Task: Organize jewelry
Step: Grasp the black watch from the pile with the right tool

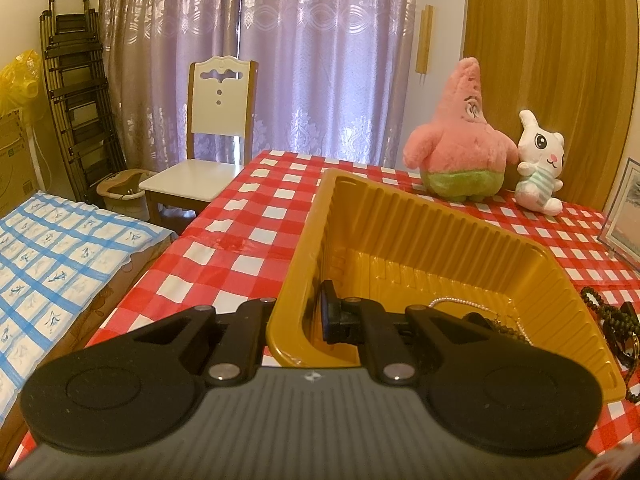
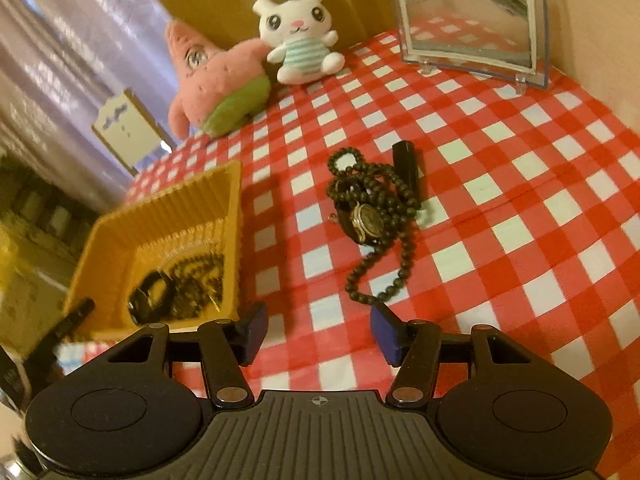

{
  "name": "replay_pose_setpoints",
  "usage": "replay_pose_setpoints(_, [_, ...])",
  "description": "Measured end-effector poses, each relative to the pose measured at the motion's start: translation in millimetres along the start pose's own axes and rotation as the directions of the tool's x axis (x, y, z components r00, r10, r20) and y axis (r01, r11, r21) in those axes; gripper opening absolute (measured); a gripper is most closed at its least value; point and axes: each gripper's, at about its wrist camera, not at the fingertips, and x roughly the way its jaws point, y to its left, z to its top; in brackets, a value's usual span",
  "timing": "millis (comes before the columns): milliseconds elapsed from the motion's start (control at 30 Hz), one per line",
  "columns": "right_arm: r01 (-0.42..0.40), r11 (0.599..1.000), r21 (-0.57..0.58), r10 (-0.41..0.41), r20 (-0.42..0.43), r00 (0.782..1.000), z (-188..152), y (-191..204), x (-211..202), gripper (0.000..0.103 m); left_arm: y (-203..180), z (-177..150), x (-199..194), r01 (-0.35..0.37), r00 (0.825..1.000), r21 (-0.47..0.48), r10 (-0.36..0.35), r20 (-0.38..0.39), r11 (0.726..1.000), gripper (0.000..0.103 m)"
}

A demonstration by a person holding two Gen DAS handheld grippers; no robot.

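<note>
My left gripper (image 1: 318, 314) is shut on the near-left wall of a yellow ribbed plastic tray (image 1: 420, 220), one finger outside it and one inside. A pale fine chain (image 1: 448, 301) and dark beads (image 1: 510, 330) lie in the tray's bottom. In the right wrist view the tray (image 2: 160, 216) sits at the left with dark jewelry (image 2: 176, 284) in it. To its right on the checked cloth lies a dark bead necklace (image 2: 374, 280) tangled around a wristwatch (image 2: 368, 220), with a black tube (image 2: 406, 162) beside it. My right gripper (image 2: 320, 332) hangs open over bare cloth just short of the necklace, nothing between its fingers.
A pink star plush (image 1: 460, 136) and a white bunny plush (image 1: 540, 164) stand at the table's far edge by the wooden wall. A clear-framed picture (image 2: 472, 16) stands at the back right. A white chair (image 1: 208, 152) and a blue-checked bed (image 1: 60, 256) lie beyond the left edge.
</note>
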Motion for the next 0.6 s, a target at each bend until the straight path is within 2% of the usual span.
replay_pose_setpoints(167, [0.053,0.997,-0.063,-0.052,0.025,0.998,-3.1,2.2,0.3,0.057,0.0,0.0,0.0,-0.001,1.000,0.000,0.001,0.000,1.000,0.009])
replay_pose_setpoints(467, [0.085,0.988,-0.127,-0.078,0.060,0.995,1.1,-2.0,2.3,0.056,-0.7,-0.4,0.2,0.000,1.000,-0.001,0.000,0.000,1.000,0.009])
replay_pose_setpoints(600, [0.110,0.979,-0.169,-0.099,0.069,0.993,4.7,-2.0,7.7,0.046,-0.7,-0.4,0.2,-0.001,1.000,-0.002,0.001,-0.001,1.000,0.009])
